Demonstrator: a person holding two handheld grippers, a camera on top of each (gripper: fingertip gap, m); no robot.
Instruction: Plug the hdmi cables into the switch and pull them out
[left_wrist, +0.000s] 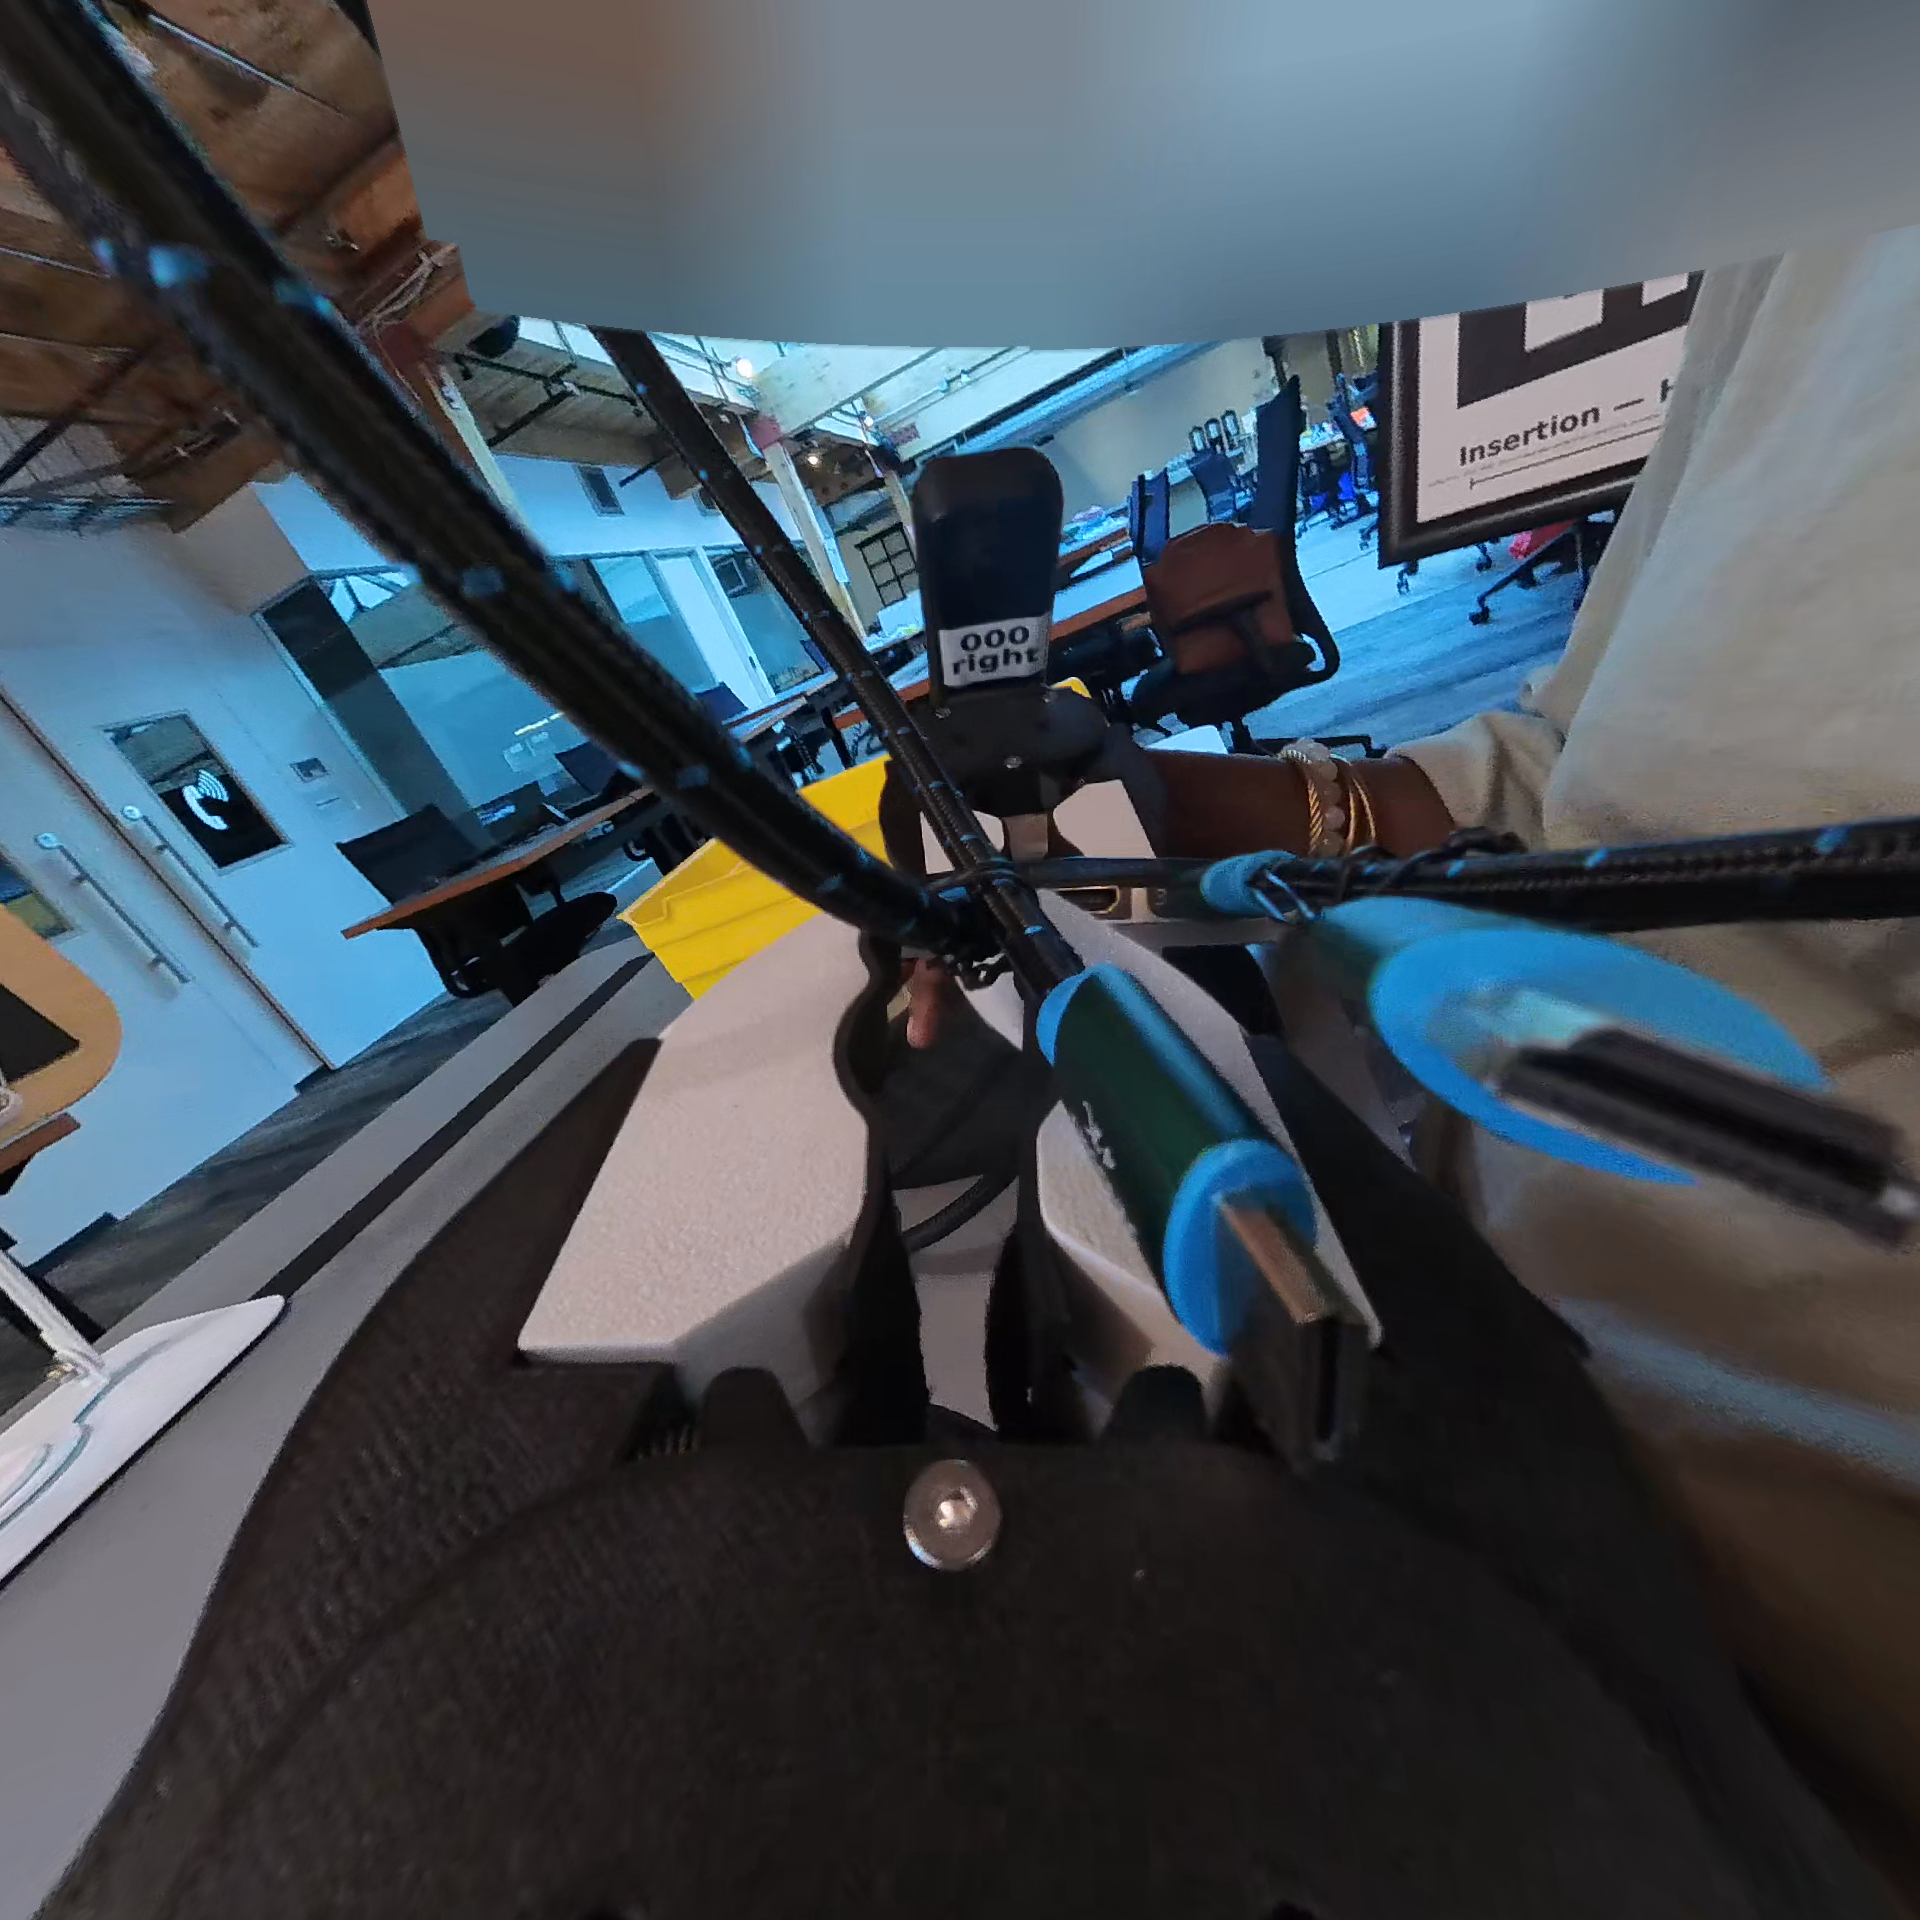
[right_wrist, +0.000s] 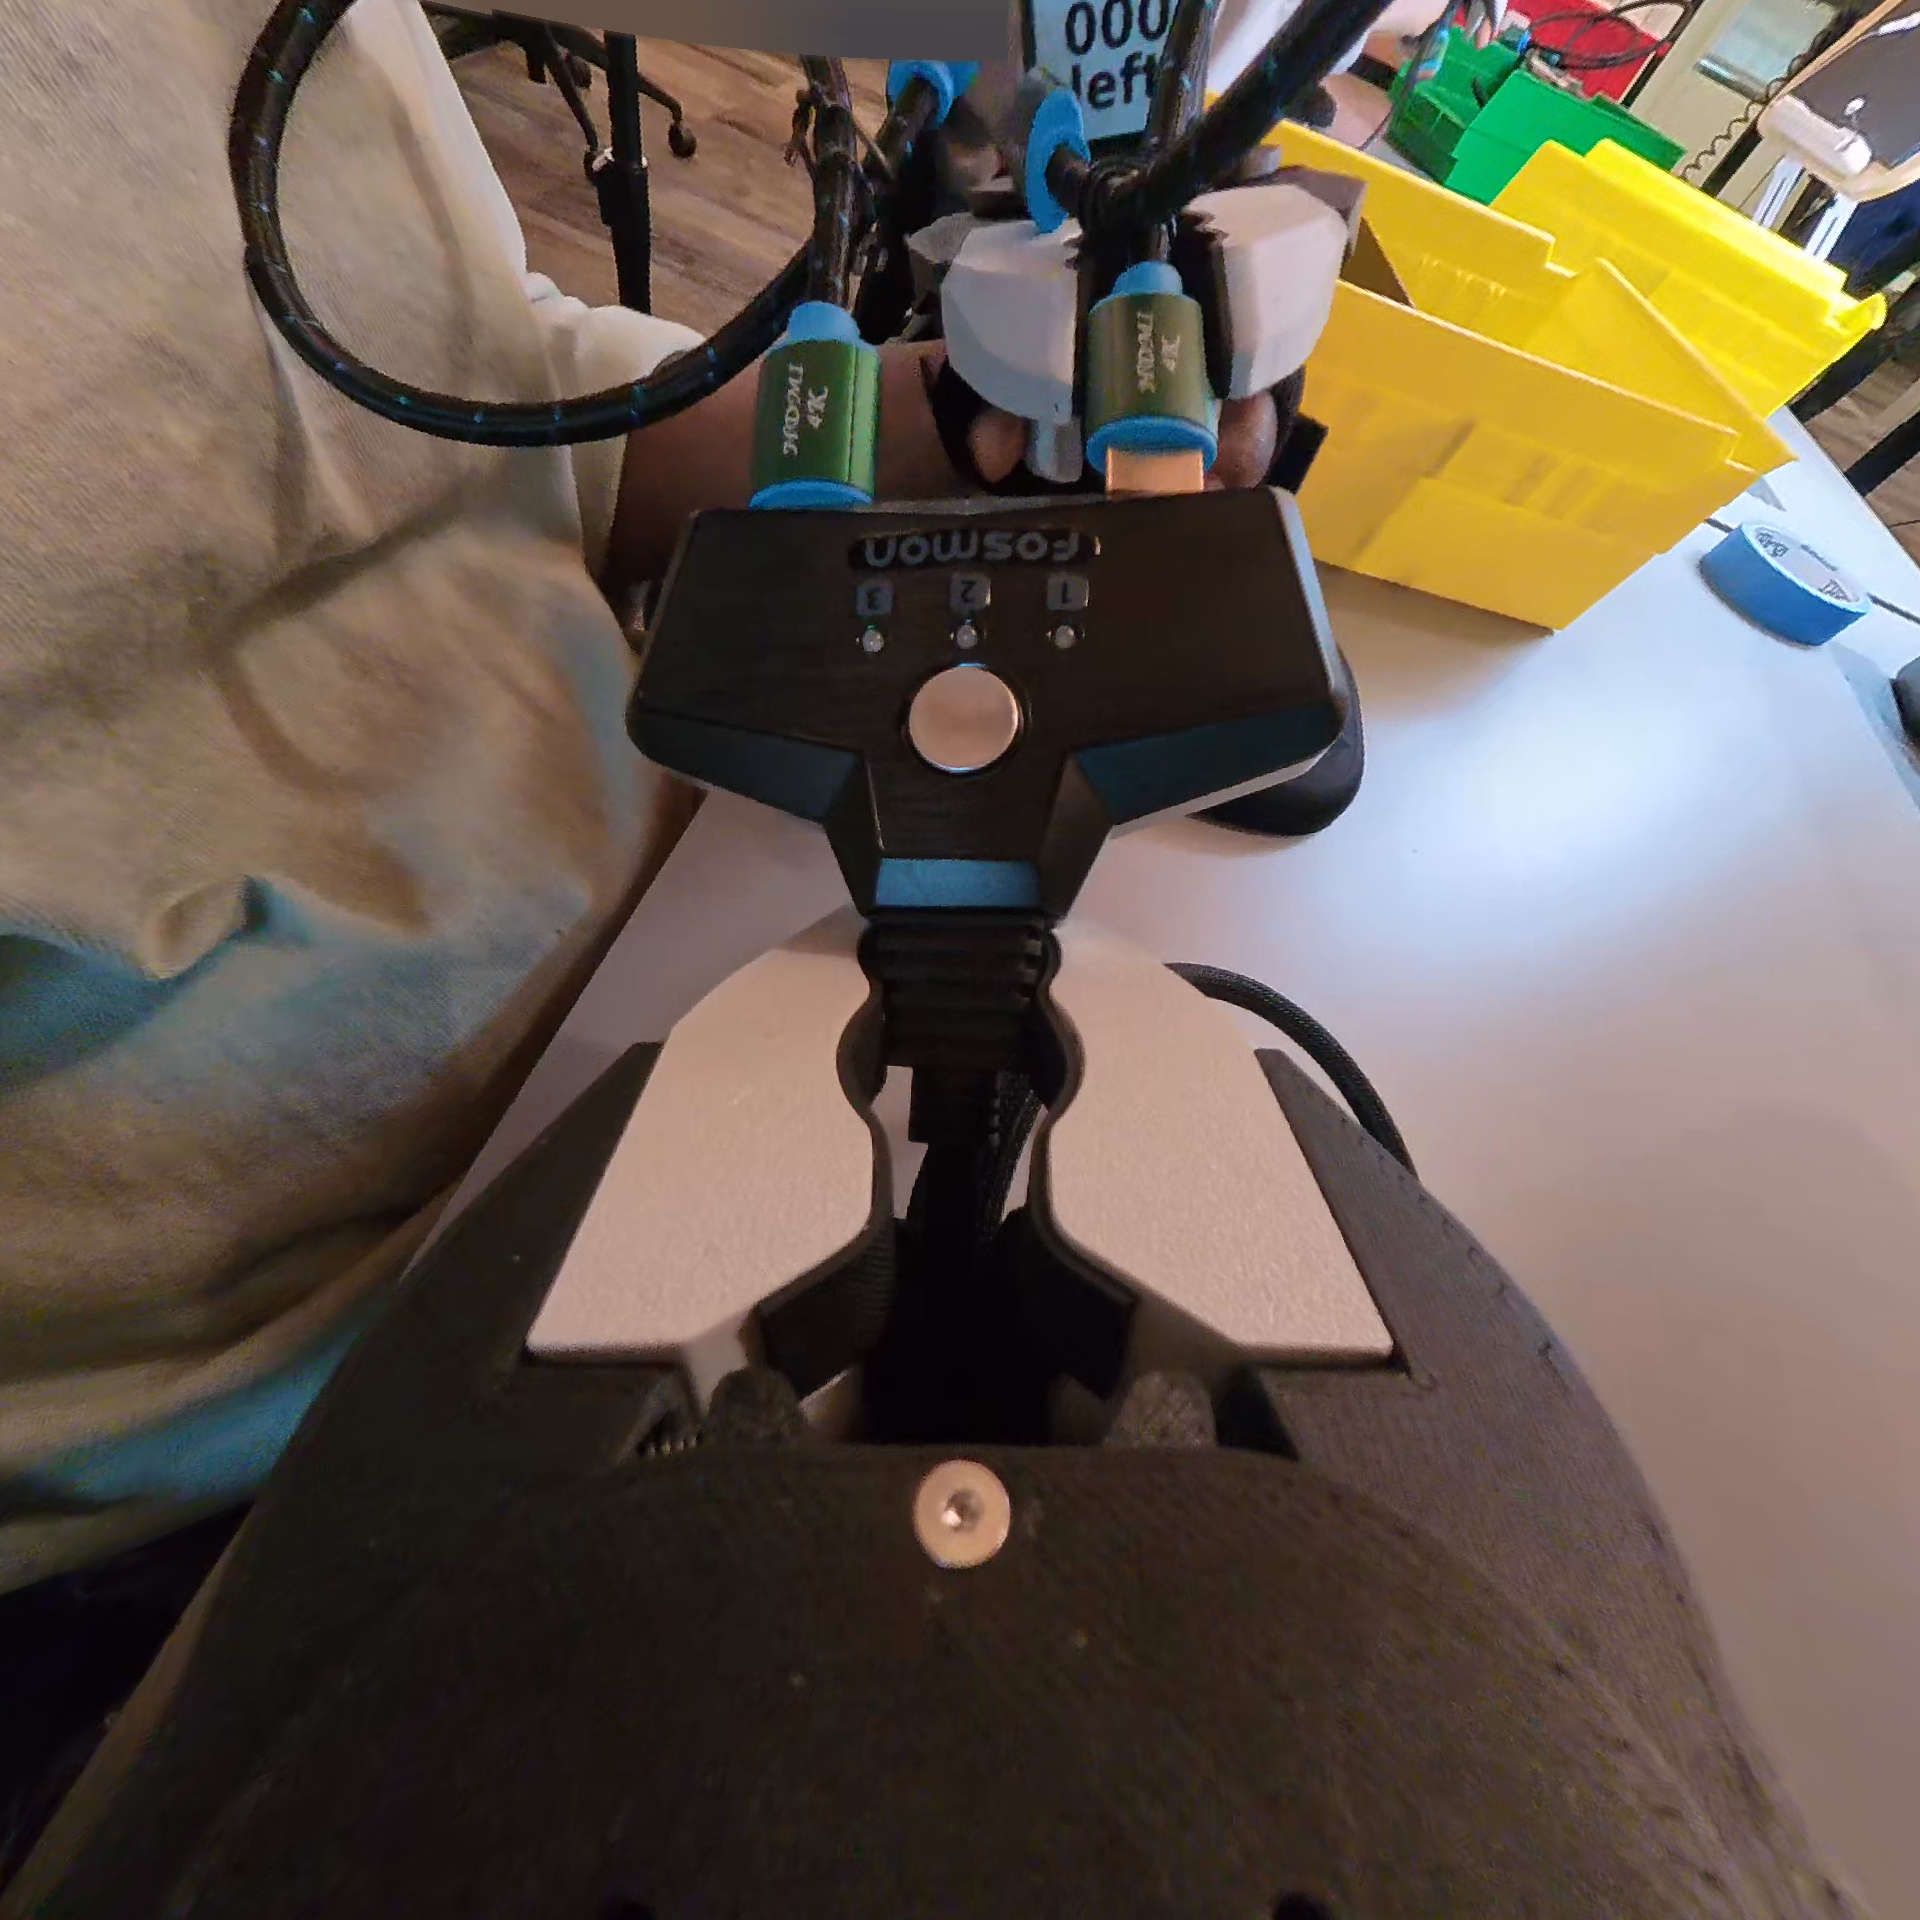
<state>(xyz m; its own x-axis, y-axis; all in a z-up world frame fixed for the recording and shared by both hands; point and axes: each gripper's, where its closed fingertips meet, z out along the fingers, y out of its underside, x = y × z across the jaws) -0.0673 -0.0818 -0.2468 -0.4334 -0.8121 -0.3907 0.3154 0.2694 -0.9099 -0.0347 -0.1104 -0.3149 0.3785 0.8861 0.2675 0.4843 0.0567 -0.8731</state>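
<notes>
My right gripper (right_wrist: 956, 1039) is shut on the ribbed cable neck of the black switch (right_wrist: 977, 665) and holds it over the table's near edge. My left gripper (right_wrist: 1143, 270) faces it from beyond, shut on braided hdmi cables (left_wrist: 966, 925) that are tied together. A green plug (right_wrist: 1148, 384) hangs between its white fingers (right_wrist: 1029, 312), with its gold tip bare just above the switch's rear edge. It also shows in the left wrist view (left_wrist: 1143, 1122). A second green plug (right_wrist: 816, 416) stands at the switch's rear left, its tip hidden. A third plug (left_wrist: 1558, 1039) hangs loose.
Yellow bins (right_wrist: 1507, 416) stand right of the switch on the white table (right_wrist: 1558, 935). A blue tape roll (right_wrist: 1782, 582) lies at the far right, with green bins (right_wrist: 1507, 114) behind. A person's beige shirt (right_wrist: 260, 623) fills the left. A cable loop (right_wrist: 312, 312) hangs before it. My right fingertips sit around 9 centimeters from my left ones.
</notes>
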